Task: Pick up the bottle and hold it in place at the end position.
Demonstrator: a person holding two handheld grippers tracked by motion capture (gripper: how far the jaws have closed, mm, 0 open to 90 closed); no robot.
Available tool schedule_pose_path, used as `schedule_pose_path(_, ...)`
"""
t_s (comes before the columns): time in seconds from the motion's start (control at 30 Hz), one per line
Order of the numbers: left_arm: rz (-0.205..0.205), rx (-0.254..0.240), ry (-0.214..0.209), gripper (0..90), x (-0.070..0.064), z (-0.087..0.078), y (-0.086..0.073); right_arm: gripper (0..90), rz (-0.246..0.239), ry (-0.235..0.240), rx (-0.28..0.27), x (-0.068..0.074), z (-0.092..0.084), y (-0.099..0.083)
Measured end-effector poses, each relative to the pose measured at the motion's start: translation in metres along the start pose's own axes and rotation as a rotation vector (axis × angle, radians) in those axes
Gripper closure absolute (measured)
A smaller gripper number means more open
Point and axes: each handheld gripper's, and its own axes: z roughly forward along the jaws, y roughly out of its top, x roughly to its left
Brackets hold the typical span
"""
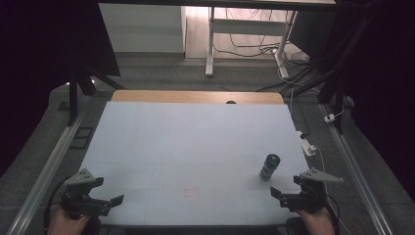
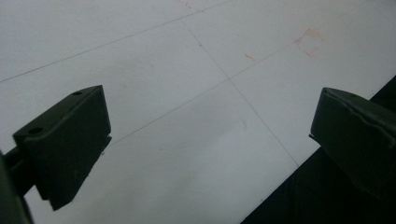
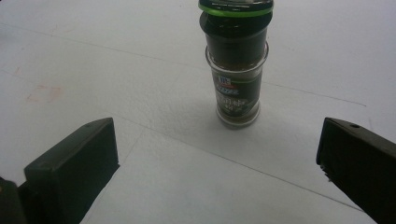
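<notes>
Table w/ pale blue-white top, faint grid lines and a few reddish marks near the front centre. A strip of bare wood shows along its far edge.

Spice jar stands upright on the right part of the table, toward the front, just ahead of the right claw and apart from it. In the right gripper view the spice jar is glass w/ dark contents, dark cap w/ a green ring, green label; it sits between the lines of the two jaws but farther out, not touched by either.

Left claw at the table's front left corner, held in the left hand. Jaws spread wide, nothing between them; left gripper view shows bare table and the table's front edge under the right-hand jaw.

Right claw at front right, held by the right hand, grey three-cornered plate on top. Jaws wide apart, empty.

Beyond the table: grey floor, white desk legs, tangle of cables, metal rails either side
</notes>
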Motion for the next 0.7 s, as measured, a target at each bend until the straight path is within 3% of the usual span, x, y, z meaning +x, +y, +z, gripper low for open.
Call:
schedule_pose_path(0.27, 0.035, 0.018, 0.037, 0.0, -0.0056, 0.0023, 0.0010, 0.0, -0.017, -0.001, 0.013, 0.0021, 0.0012, 0.0004)
schedule_pose_path(0.7, 0.023, 0.009, 0.038, 0.0, -0.0045, 0.0011, 0.0005, 0.0, -0.028, -0.001, 0.043, 0.0035, 0.0041, 0.0015)
